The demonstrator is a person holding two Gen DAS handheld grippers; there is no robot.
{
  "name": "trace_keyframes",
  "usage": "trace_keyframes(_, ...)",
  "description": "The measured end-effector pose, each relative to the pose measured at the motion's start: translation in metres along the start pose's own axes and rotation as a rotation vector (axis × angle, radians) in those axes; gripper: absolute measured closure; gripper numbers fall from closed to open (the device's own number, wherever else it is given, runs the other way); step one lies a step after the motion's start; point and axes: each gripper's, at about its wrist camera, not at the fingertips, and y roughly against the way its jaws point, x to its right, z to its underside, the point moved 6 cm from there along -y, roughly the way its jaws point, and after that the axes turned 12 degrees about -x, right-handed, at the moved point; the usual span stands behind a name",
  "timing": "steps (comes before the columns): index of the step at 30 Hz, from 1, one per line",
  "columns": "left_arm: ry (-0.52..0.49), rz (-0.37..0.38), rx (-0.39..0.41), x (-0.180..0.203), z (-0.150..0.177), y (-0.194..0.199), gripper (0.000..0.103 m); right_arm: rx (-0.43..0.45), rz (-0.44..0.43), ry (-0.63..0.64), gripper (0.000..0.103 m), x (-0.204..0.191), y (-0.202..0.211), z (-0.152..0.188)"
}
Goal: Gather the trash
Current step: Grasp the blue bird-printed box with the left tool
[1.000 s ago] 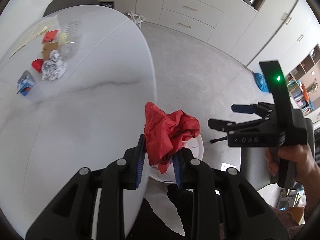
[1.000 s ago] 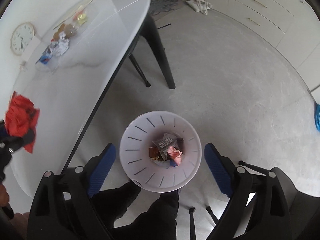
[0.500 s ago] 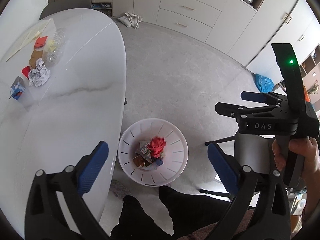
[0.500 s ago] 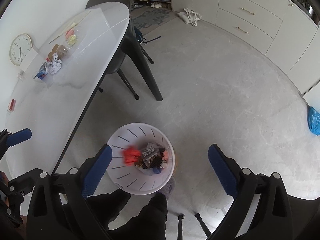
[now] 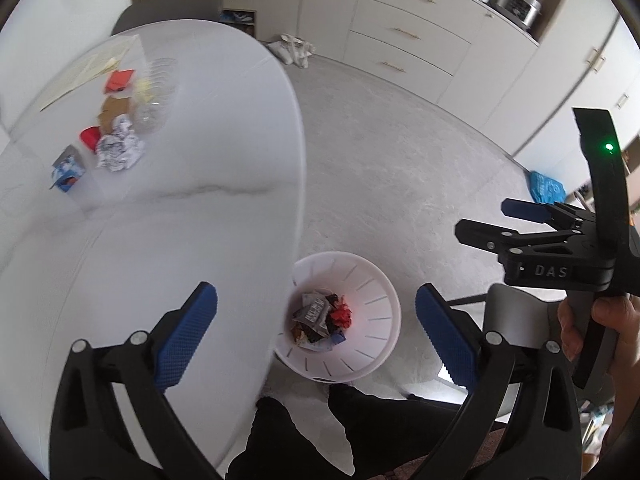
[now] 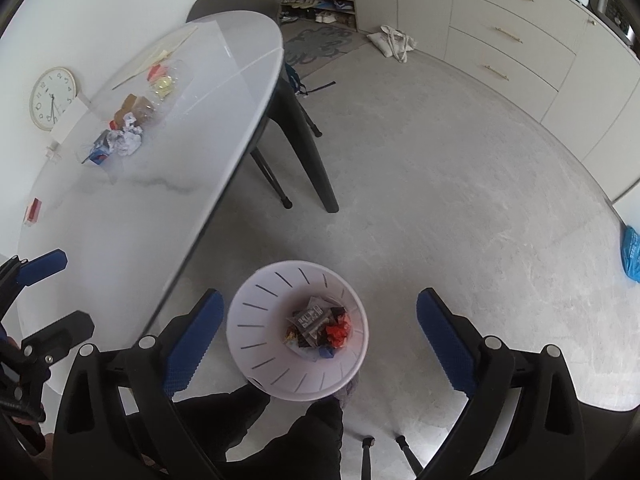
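A white slotted bin (image 5: 384, 292) (image 6: 248, 320) stands on the floor beside the white table (image 5: 180, 220) (image 6: 140, 208). A crumpled red paper (image 5: 342, 315) (image 6: 336, 332) lies in it on top of other wrappers. My left gripper (image 5: 316, 334) (image 6: 72, 290) hangs open and empty above the bin and the table edge. My right gripper (image 6: 320, 334) (image 5: 484, 218) is open and empty too, above the bin. More trash lies far off on the table: a crumpled printed paper (image 5: 118, 152) (image 6: 128, 140), a blue carton (image 5: 66, 170), a red scrap (image 5: 90, 138) and a clear plastic bottle (image 5: 156, 92).
The person's dark-trousered legs (image 6: 312, 432) stand right beside the bin. Black table legs (image 6: 316, 160) rise behind it. A grey chair (image 5: 516, 320) is at the right, a blue bag (image 5: 546, 188) lies on the floor, and cabinets (image 5: 408, 32) line the back wall.
My left gripper opened and let go of the red paper, which fell into the bin. Both grippers have risen, so the bin looks smaller.
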Motion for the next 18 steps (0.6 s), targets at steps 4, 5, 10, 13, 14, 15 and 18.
trace_keyframes(4,0.085,-0.038,0.033,-0.043,-0.004,0.011,0.008,0.027,-0.031,0.034,0.007,-0.03,0.006,-0.021)
trace_keyframes(5,0.111,-0.052,0.043,-0.058,-0.006,0.015,0.008,0.032,-0.038,0.042,0.006,-0.038,0.006,-0.026)
trace_keyframes(10,0.234,-0.124,0.085,-0.13,-0.016,0.03,0.008,0.058,-0.074,0.098,0.006,-0.092,0.005,-0.059)
trace_keyframes(13,0.303,-0.177,0.104,-0.178,-0.028,0.036,0.008,0.064,-0.098,0.124,0.006,-0.123,0.001,-0.077)
trace_keyframes(14,0.325,-0.198,0.111,-0.196,-0.034,0.037,0.008,0.066,-0.111,0.134,0.006,-0.135,-0.001,-0.084)
trace_keyframes(15,0.341,-0.212,0.114,-0.209,-0.039,0.036,0.008,0.067,-0.12,0.144,0.006,-0.146,-0.003,-0.09)
trace_keyframes(18,0.411,-0.226,0.116,-0.251,-0.055,0.031,0.008,0.065,-0.128,0.172,0.006,-0.176,-0.012,-0.106)
